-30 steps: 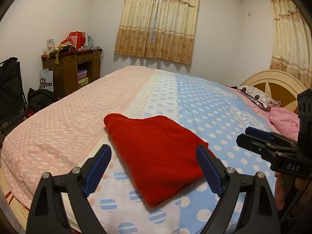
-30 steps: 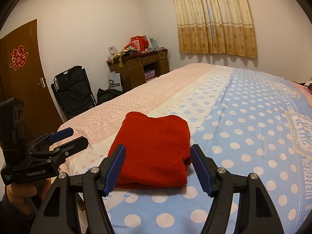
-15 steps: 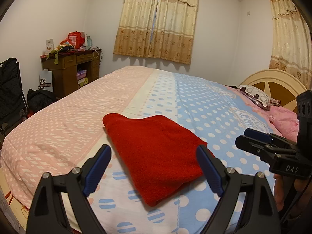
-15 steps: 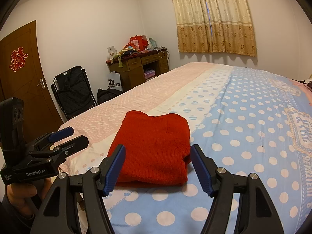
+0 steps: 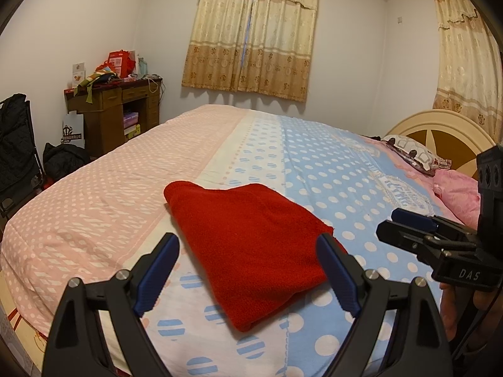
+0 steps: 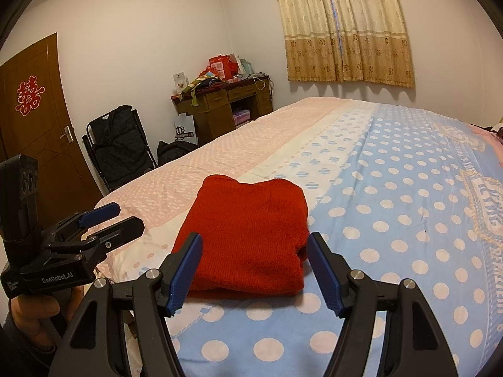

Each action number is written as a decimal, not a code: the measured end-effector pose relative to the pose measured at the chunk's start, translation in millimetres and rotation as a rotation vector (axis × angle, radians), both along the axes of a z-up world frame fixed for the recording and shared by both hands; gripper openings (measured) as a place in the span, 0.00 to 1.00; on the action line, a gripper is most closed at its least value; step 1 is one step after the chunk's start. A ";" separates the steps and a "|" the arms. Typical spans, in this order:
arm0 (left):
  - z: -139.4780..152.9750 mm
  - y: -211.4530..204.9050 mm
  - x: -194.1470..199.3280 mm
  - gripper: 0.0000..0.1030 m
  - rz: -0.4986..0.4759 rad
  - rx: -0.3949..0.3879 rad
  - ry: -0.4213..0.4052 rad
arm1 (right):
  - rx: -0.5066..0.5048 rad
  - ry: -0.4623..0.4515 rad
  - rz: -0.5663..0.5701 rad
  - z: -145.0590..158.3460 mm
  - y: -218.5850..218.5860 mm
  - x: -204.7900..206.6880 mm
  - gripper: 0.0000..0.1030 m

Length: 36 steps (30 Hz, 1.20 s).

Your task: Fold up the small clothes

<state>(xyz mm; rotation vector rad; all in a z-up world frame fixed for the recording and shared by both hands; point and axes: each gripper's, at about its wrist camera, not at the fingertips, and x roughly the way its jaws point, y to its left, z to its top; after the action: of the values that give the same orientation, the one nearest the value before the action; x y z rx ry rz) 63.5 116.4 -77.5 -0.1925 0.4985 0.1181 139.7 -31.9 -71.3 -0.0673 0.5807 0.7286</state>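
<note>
From my left claw (image 5: 246,270) I see both blue pads spread wide with nothing pinched between them; it hangs released above the near edge of the bed (image 5: 103,207), touching no cloth. My right claw (image 6: 253,267) is also released, its pads apart by a lesser gap, hovering just short of the garment and not pressing on it. Each claw shows up in the other's camera: the right claw sits at the far right of the left view, with part of a hand under it, and the left claw sits at the lower left of the right view, gripped by a hand (image 6: 34,311). The red garment (image 5: 251,248) is folded into a thick, roughly rectangular bundle with rounded corners and a fuzzy knit surface; from the right view I can see stacked layers along its near edge. It lies flat on the bed near the foot end, across the seam where the pale pink dotted cover meets the blue polka-dot part. Readable writing: "DAS" on the right claw's body, "GenRobot.AI" on the left claw's body, and a red double-happiness character on the brown door (image 6: 31,100). Lettering printed on the blue cover is too distorted for me to read.
</note>
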 end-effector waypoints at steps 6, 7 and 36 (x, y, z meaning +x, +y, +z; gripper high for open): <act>-0.1 -1.1 -0.6 0.98 0.006 0.009 -0.005 | -0.001 0.003 0.000 -2.7 3.1 -3.1 0.67; -0.4 -1.1 -1.2 0.99 0.009 0.015 -0.008 | 0.000 0.003 0.000 -2.7 3.0 -3.2 0.67; 1.0 15.6 2.1 1.00 0.096 0.076 -0.002 | -0.002 0.010 0.000 -3.4 5.8 -7.4 0.67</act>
<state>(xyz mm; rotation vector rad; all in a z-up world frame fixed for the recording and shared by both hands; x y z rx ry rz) 65.6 132.0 -76.5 -0.1424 0.4824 0.2297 132.3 -26.1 -74.7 -0.0657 0.5907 0.7284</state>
